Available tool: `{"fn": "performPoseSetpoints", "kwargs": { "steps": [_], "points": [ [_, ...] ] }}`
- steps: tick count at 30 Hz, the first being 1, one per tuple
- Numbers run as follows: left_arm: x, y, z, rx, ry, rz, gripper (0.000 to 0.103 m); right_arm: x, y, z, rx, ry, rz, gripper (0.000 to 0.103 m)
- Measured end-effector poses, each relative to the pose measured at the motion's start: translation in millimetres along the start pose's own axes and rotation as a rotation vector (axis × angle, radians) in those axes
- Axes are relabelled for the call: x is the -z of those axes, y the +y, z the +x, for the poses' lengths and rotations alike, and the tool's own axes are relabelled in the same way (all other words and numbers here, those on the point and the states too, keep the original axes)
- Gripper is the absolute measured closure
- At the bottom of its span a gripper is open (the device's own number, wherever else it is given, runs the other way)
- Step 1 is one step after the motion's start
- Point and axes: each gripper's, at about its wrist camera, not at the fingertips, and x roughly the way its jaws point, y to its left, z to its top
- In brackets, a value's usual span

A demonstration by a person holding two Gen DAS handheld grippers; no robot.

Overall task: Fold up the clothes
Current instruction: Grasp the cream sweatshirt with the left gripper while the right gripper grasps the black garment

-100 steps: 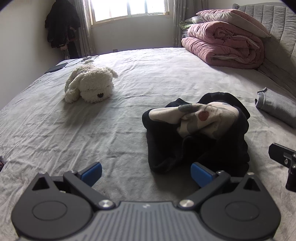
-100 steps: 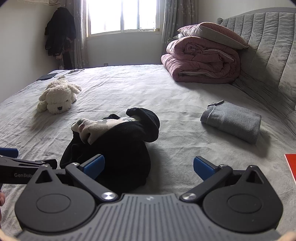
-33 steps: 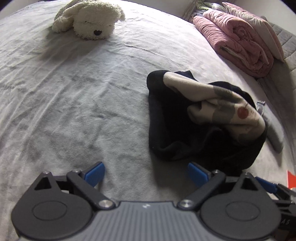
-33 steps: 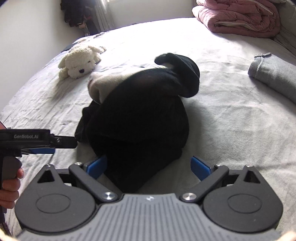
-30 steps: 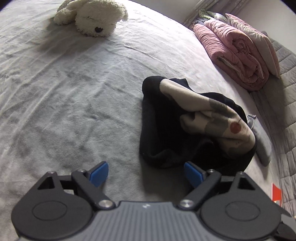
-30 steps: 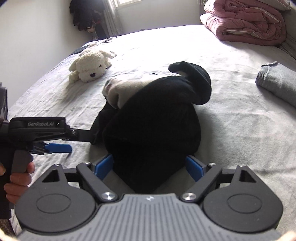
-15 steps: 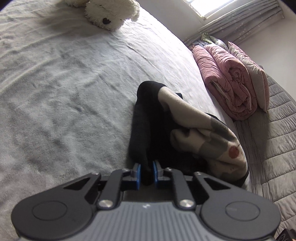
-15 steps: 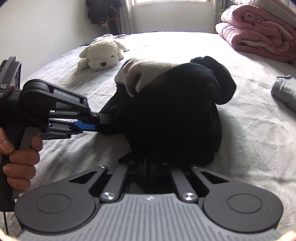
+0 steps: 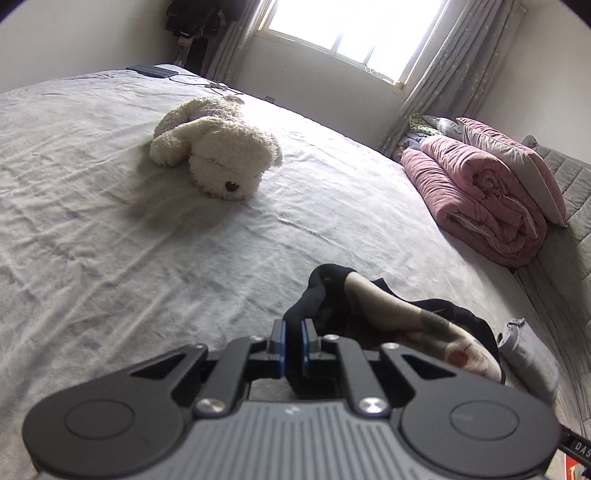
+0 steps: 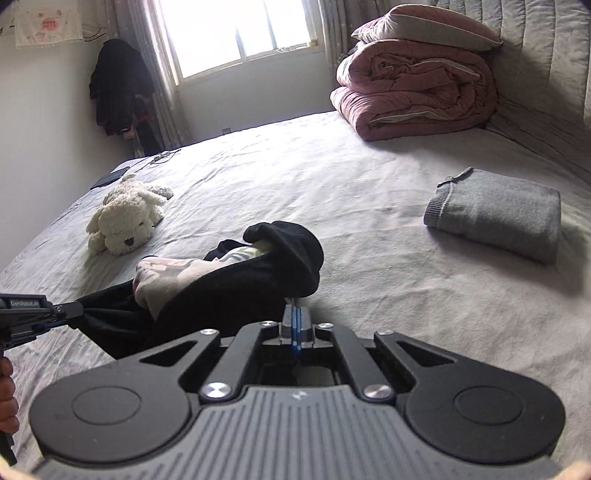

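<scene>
Two tongs (image 9: 291,341) (image 10: 296,325) pinching black garment (image 10: 229,295), grey bed (image 10: 369,206)

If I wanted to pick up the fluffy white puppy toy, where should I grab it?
Probably its round head: the plush dog lies flat on the bed, head nearest the camera and bulging above the sheet, with bare sheet all around it. Come from above and pinch across the head.

Both wrist cameras ride low over the bed (image 9: 110,240), facing the window (image 10: 236,33); each sees the plush dog (image 9: 218,162).
</scene>
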Motion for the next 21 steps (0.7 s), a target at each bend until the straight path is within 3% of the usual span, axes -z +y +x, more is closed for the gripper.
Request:
{"fn": "performPoseSetpoints", "kwargs": {
  "steps": [2,3,6,7,9,15,19,20,21],
  "points": [
    [-1.8,2.7,-1.5,-0.01,-0.002,-0.009,0.095,1.4,-5.7,-2.4,-0.011,0.004,0.017,0.101],
    [-2.3,3.5,-1.8,-0.014,0.0,-0.012,0.095,2.5,-5.3,-2.9,-0.025,0.008,0.02,0.089],
    [-2.7,4.4,-2.0,-0.024,0.002,-0.017,0.095,7.3,5.6,-1.7,-0.084,0.045,0.0,0.083],
    [-2.5,4.2,-2.1,-0.03,0.001,-0.014,0.095,9.3,10.0,-0.3,-0.099,0.055,-0.011,0.062],
    [-2.4,4.5,-1.9,-0.035,-0.001,-0.009,0.095,16.9,22.4,2.5,-0.116,0.06,-0.043,0.038],
    [0.1,3.6,0.9,-0.045,0.013,0.0,0.095,46.2,61.8,23.4,-0.178,0.142,-0.174,0.038],
    [0.8,2.0,0.3,-0.048,0.013,0.013,0.095,68.0,83.3,33.7,-0.149,0.17,-0.314,0.038],
    [1.1,1.4,0.6,-0.05,0.013,0.017,0.095,72.3,86.5,34.7,-0.131,0.154,-0.349,0.039],
    [1.6,0.9,1.1,-0.053,0.013,0.02,0.095,76.3,89.4,35.7,-0.113,0.139,-0.383,0.047]
  ]
}}
